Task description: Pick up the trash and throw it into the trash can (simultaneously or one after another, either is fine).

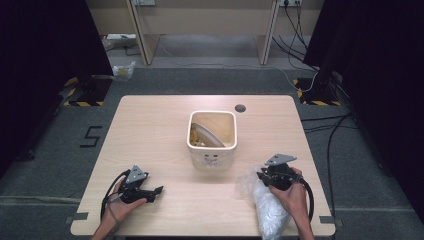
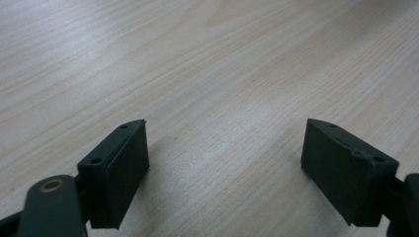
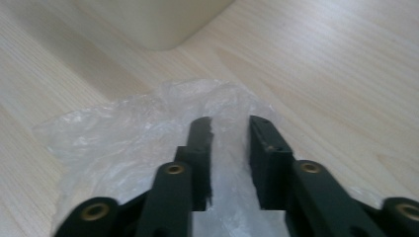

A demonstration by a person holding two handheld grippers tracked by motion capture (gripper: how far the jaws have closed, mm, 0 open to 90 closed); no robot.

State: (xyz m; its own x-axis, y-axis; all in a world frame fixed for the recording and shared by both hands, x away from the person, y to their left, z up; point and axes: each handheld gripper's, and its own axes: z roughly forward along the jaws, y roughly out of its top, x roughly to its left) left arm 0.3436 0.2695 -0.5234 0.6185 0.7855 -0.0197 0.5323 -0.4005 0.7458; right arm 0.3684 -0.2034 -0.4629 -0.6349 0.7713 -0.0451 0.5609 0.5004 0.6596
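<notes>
A crumpled clear plastic bag (image 1: 269, 209) lies at the table's front right, seen close up in the right gripper view (image 3: 123, 136). My right gripper (image 1: 261, 178) (image 3: 230, 123) sits low on the bag's upper end, its jaws drawn close with a fold of the plastic pinched between them. My left gripper (image 1: 156, 193) (image 2: 225, 148) rests near the front left of the wooden table (image 1: 150, 130), jaws wide apart over bare wood, holding nothing.
A cream square bin (image 1: 212, 152) stands mid-table, with a pale plate-like piece (image 1: 206, 134) and scraps inside; its base corner (image 3: 163, 24) lies just beyond the bag. A round cable hole (image 1: 240, 107) is behind it. Cables trail on the floor to the right.
</notes>
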